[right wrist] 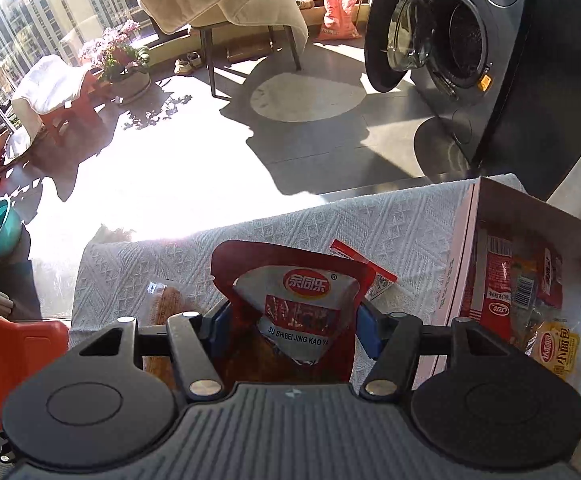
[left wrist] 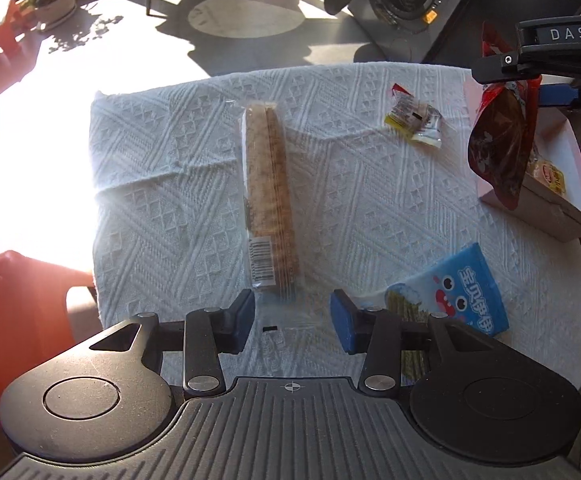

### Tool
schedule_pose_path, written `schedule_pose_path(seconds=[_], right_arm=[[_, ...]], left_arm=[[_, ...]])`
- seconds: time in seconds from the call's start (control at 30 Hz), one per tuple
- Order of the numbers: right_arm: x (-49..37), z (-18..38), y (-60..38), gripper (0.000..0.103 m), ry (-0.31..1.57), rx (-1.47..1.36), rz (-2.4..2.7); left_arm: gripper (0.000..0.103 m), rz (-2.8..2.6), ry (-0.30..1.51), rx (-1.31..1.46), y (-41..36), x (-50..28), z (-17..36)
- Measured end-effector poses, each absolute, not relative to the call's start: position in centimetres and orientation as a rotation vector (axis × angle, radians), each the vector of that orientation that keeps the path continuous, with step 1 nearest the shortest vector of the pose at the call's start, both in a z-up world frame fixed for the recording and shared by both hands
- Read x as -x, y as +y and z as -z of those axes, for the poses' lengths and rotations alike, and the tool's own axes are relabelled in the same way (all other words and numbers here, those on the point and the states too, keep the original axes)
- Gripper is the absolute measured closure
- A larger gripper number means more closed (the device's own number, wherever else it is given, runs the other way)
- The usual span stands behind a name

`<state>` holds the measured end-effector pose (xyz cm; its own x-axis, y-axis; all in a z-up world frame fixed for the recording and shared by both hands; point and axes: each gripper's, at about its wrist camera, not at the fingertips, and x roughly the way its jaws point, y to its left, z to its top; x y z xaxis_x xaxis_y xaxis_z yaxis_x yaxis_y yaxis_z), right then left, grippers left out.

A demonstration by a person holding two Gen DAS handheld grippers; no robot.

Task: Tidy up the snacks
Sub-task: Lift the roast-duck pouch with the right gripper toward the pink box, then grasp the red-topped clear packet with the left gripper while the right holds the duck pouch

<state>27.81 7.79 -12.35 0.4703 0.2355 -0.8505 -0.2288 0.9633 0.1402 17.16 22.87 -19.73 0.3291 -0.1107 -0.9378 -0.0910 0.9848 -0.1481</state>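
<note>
Left wrist view: left gripper (left wrist: 292, 322) hangs open over the white cloth (left wrist: 370, 208), empty, just short of the long cracker pack (left wrist: 268, 196); a blue snack packet (left wrist: 464, 292) lies nearby. Right wrist view: right gripper (right wrist: 296, 330) clamps the red snack pouch (right wrist: 290, 304) beside the snack-filled box (right wrist: 462, 264).

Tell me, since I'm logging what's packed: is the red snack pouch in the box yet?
Not yet. The red snack pouch sits between the right gripper jaws, lifted beside the box, outside its wall.
</note>
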Motion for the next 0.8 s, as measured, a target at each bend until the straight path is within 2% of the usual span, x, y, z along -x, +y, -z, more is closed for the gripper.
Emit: schedule_pose_path(seconds=[0.1, 0.2, 0.47, 0.67, 0.8], right_arm=[[-27.1, 11.3, 4.3, 0.042, 0.999, 0.003, -0.22], [-26.4, 11.7, 1.2, 0.042, 1.041, -0.017, -0.196], [-20.7, 19.0, -5.9, 0.041, 1.296, 0.004, -0.105], [-17.3, 23.2, -7.5, 0.041, 1.376, 0.068, -0.085], [-16.8, 24.0, -8.0, 0.029, 1.373, 0.066, -0.1]], left_arm=[[0.057, 0.03, 1.241, 0.16, 21.3, -17.5, 19.8], [0.057, 0.031, 1.223, 0.153, 20.3, -18.0, 19.7], [0.057, -0.145, 1.163, 0.159, 21.8, -22.7, 20.1], [0.057, 0.101, 1.083, 0.136, 16.7, -28.1, 18.9], [0.055, 0.221, 1.055, -0.023, 10.7, -32.9, 20.7]])
